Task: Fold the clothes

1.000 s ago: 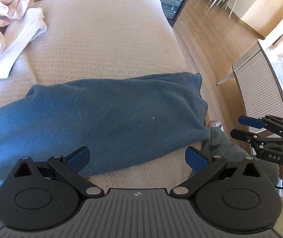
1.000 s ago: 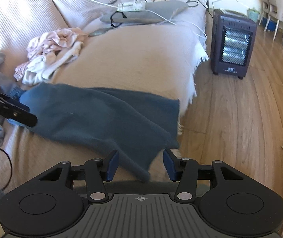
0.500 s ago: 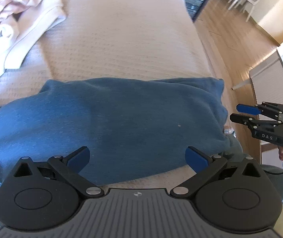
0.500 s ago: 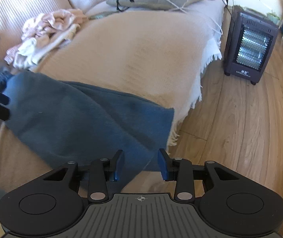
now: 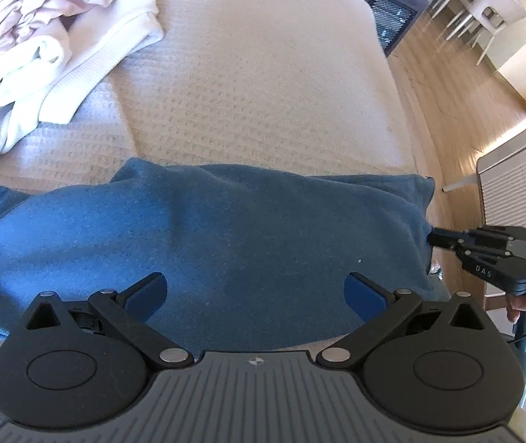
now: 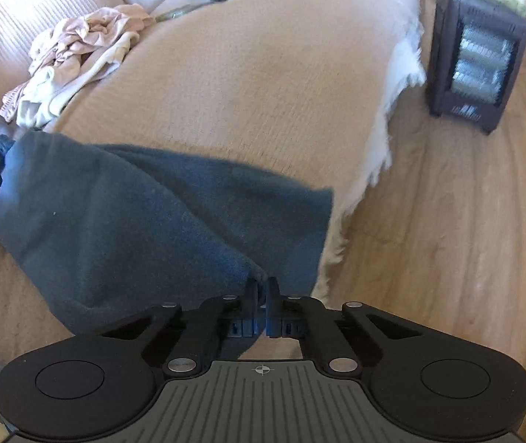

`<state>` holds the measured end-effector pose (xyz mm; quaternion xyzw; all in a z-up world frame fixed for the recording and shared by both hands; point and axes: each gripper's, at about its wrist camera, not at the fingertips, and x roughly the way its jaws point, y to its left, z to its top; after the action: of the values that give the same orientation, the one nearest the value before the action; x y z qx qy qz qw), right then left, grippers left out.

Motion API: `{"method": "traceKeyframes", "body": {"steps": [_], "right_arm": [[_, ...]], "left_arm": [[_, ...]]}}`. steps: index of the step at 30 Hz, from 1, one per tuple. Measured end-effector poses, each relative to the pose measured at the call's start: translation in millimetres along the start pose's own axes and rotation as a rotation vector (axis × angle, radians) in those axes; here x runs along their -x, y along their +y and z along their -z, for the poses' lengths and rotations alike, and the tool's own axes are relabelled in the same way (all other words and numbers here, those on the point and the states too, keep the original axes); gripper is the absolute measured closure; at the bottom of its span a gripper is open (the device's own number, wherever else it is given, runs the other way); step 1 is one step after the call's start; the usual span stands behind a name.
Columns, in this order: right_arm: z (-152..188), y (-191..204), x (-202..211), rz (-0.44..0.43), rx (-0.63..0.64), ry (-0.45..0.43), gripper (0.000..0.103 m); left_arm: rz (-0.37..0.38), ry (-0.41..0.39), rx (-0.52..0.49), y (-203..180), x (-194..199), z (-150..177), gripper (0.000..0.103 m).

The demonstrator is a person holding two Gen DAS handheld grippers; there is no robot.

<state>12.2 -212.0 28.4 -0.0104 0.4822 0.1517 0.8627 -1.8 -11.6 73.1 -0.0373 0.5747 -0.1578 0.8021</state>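
Left wrist view: the left gripper hangs wide open over the blue garment spread across the bed. Right wrist view: the right gripper has pinched its near corner (grasping stage, I'd judge); next, the left needs its own edge.

Black left gripper – blue pads, silver screws, ribbed grey body, right gripper alike

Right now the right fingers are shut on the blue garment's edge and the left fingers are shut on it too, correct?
Not quite. The left gripper is open, its fingers spread above the blue garment, as the left wrist view shows. The right gripper is indeed shut on its edge.
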Motion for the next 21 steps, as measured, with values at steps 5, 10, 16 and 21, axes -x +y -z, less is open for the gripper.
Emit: {"method": "traceKeyframes", "body": {"steps": [5, 10, 16, 21], "right_arm": [[-20, -10, 23, 0.082, 0.045, -0.055, 0.101], [-41, -8, 6, 0.186, 0.122, -0.059, 0.103], [-43, -24, 1, 0.055, 0.008, -0.061, 0.102], [-30, -18, 7, -0.032, 0.053, -0.037, 0.094]], "left_arm": [[0.013, -0.022, -0.024, -4, 3, -6, 0.0], [0.016, -0.035, -0.039, -10, -2, -12, 0.0], [0.006, -0.021, -0.034, -7, -6, -12, 0.0], [0.005, -0.011, -0.031, -4, -11, -12, 0.0]]}}
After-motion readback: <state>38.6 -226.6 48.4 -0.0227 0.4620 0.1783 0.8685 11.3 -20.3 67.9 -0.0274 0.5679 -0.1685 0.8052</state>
